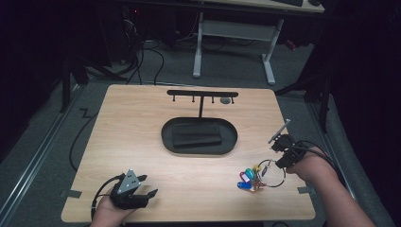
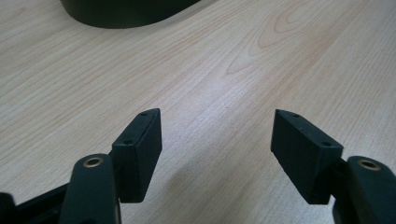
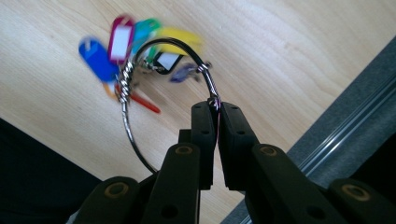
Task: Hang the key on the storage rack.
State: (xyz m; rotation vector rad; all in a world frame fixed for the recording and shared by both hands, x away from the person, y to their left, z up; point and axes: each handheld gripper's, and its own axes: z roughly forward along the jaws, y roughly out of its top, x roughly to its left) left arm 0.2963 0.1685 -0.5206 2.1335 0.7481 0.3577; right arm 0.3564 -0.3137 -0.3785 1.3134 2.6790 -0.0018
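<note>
Wood table (image 1: 142, 142) | right tongs (image 3: 215, 109) pinch key ring (image 3: 128, 126), tags (image 3: 119, 39) hanging tableward | left tongs (image 2: 217, 140) wide

Black fingers (image 2: 140, 154) with screw holes, brass bushings.

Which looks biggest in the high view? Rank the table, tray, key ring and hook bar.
1. table
2. tray
3. hook bar
4. key ring, though it sits nearer the camera, so only its apparent size counts.

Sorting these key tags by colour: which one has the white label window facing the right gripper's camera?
The magenta tag, between the blue tag and the green tag; its white insert faces the camera, while the blue one shows plain plastic.
</note>
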